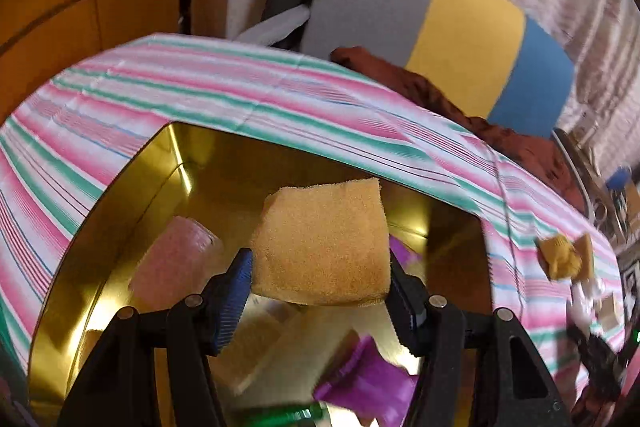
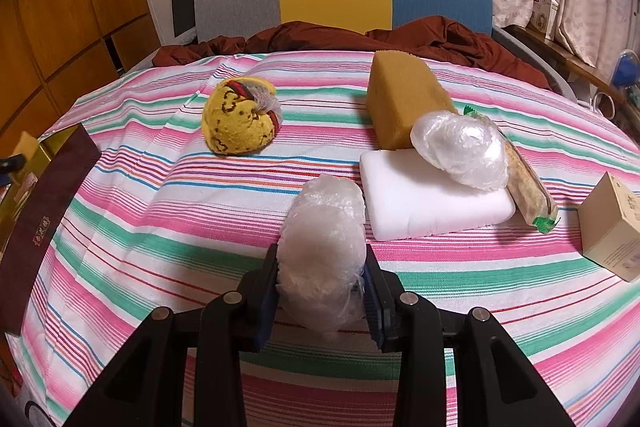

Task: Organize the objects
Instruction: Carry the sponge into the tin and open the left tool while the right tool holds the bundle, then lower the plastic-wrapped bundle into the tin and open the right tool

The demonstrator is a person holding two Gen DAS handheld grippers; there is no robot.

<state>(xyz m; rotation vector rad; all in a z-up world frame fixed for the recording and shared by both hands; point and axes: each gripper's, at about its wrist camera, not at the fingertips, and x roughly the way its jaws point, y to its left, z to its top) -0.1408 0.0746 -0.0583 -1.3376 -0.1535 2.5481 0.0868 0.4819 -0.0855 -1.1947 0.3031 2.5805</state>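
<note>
The left gripper (image 1: 320, 279) is tipped steeply downward, its two black arms spread wide and its ribbed blue pads (image 1: 234, 301) pressed into either side of a sponge (image 1: 322, 245), which it holds up off anything beneath it. The picture is smeared here, so the exact tilt is hard to judge. The right gripper (image 2: 322, 285) reaches forward nearly level, low over the surface, its pads (image 2: 271, 291) clamped against the sides of a plastic-wrapped bundle (image 2: 324, 251). The bundle bulges out ahead of the fingertips. Neither of the person's hands shows.
</note>
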